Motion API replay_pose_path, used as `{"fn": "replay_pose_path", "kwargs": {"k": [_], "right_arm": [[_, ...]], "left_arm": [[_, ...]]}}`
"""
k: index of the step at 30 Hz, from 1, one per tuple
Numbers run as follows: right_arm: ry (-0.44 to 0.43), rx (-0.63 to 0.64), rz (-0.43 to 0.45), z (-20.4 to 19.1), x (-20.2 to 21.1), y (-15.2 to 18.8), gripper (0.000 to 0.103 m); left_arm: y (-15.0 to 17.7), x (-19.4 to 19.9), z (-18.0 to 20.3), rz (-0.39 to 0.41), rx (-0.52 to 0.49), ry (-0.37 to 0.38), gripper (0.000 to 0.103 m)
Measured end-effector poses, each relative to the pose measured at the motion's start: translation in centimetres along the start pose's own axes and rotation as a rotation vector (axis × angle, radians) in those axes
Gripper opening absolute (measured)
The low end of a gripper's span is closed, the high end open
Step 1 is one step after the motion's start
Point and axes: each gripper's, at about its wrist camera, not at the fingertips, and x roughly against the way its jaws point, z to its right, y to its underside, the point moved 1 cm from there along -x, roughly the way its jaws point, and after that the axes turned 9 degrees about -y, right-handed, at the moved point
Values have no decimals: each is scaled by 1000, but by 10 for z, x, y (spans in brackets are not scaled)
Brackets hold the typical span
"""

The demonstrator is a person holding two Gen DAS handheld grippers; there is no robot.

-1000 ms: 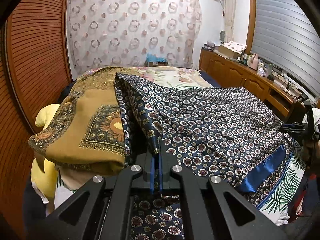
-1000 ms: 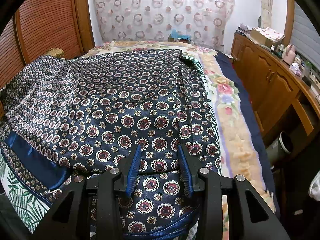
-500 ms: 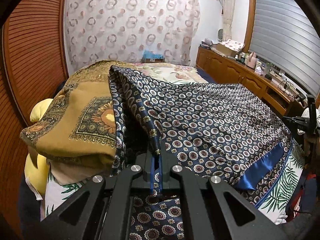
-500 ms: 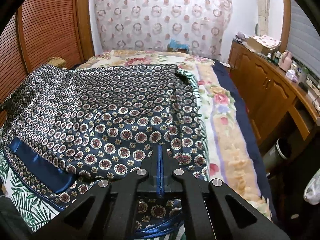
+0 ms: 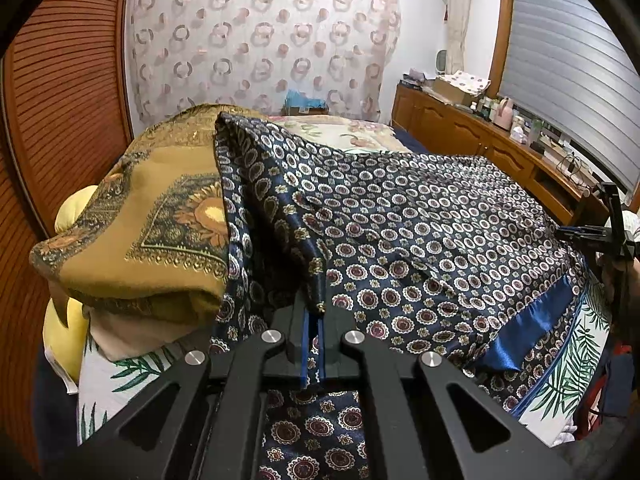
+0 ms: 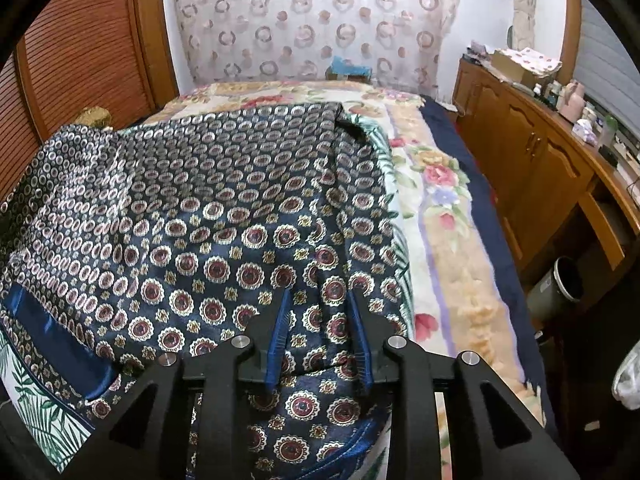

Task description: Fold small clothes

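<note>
A navy satin garment with a round medallion print (image 5: 420,232) lies spread over the bed; it also fills the right wrist view (image 6: 208,216). My left gripper (image 5: 314,320) is shut on a raised fold of this garment at its near left edge. My right gripper (image 6: 320,312) is open just above the garment's near right part, with cloth lying between the fingers. A plain blue satin band (image 5: 532,328) runs along the garment's near hem; the band also shows in the right wrist view (image 6: 52,332). The other gripper (image 5: 608,232) shows at the far right of the left wrist view.
A folded mustard patterned cloth (image 5: 152,224) sits on a yellow pillow (image 5: 64,328) to the left. A floral blanket (image 6: 440,208) covers the bed's right side. A wooden cabinet (image 6: 540,160) and a bin (image 6: 560,284) stand to the right. A wooden slatted door (image 5: 64,100) is on the left.
My right gripper shut on the garment half a second ago and has now opened again over it. My left gripper stays shut on the fold and has lifted it slightly.
</note>
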Motion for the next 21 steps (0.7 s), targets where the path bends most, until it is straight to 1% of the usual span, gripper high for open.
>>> {"fn": "replay_pose_path", "kwargs": {"k": [2, 8, 9, 10, 12, 16, 18, 21], "right_arm": [[-4, 4, -4, 5, 1, -1, 30], [-24, 33, -15, 1, 3, 4, 30], [-36, 36, -16, 1, 4, 4, 17], [-50, 41, -20, 1, 5, 4, 8], [-57, 54, -24, -1, 7, 5, 5], [-67, 60, 13, -2, 22, 7, 4], [-67, 54, 48, 2, 35, 6, 3], [-56, 44, 88, 9, 57, 6, 3]], "left_arm": [[2, -2, -1, -3, 1, 0, 4], [3, -5, -3, -6, 7, 1, 4], [3, -5, -3, -5, 8, 2, 4], [3, -5, -2, -5, 10, 6, 4], [2, -2, -1, -3, 14, 23, 3], [-3, 15, 3, 28, 48, 86, 3], [-6, 30, 2, 53, 76, 122, 3], [-8, 51, -3, 87, 123, 153, 3]]}}
